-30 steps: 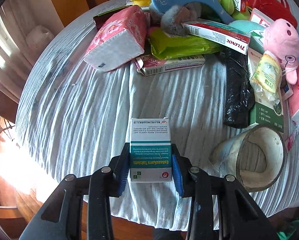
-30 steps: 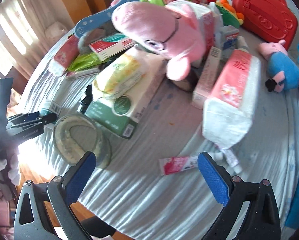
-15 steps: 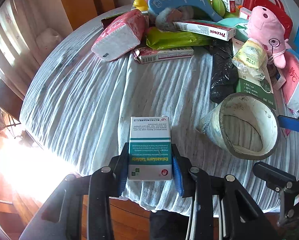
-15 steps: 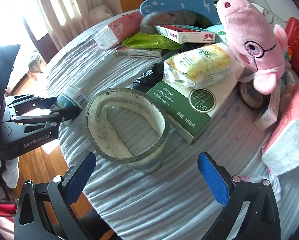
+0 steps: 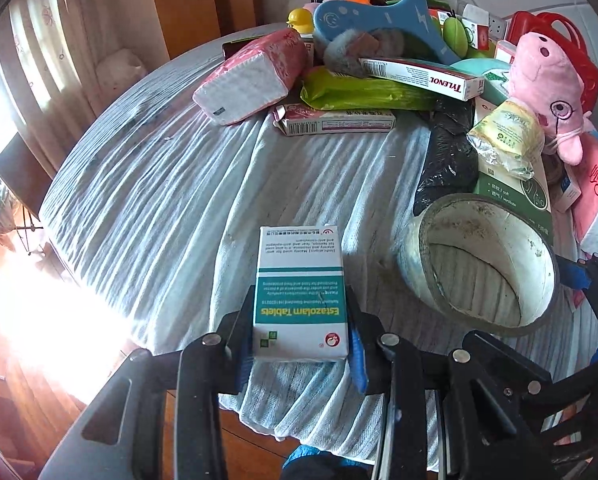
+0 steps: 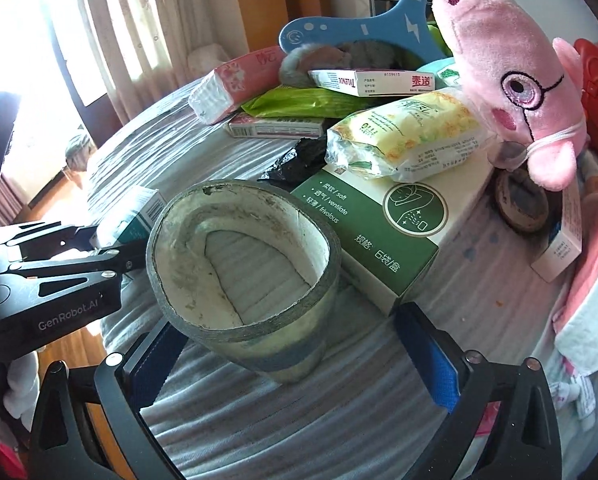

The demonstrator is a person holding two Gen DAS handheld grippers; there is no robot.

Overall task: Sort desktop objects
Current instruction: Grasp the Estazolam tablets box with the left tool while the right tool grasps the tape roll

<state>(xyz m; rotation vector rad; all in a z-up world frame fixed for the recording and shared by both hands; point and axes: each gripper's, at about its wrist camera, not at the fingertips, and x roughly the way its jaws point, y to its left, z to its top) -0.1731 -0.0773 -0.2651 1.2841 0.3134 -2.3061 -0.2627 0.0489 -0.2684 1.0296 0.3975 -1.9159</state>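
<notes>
Here the Estazolam Tablets box [image 5: 301,296] is sitting pinched between the blue pads of the left gripper [image 5: 301,340], low over the near edge of the round table [image 5: 171,200] with its pale striped cloth; the box is lying flat-faced toward the camera, its print upside down. From the right wrist view the same box [image 6: 133,216] is showing at the left, clamped in the black fingers of that left gripper [image 6: 111,246].

Just beside the box, to its right, a wide roll of grey tape [image 5: 483,264] is resting tilted on the cloth, its open core facing up. The right gripper [image 6: 299,354] is hanging spread wide around this roll [image 6: 245,276], one blue pad on either side; the left pad is sitting close against the roll's side, the right pad clearly apart from it.

Beyond the roll a green and white carton [image 6: 379,232] is lying with a yellow packet [image 6: 411,140] on top, and a pink plush pig [image 6: 511,76] is leaning over both. Farther back a Tylenol box [image 5: 423,76], a green pouch [image 5: 363,92], a pink tissue pack [image 5: 251,80] and a blue boomerang-shaped toy [image 5: 383,20] are piling up together.
</notes>
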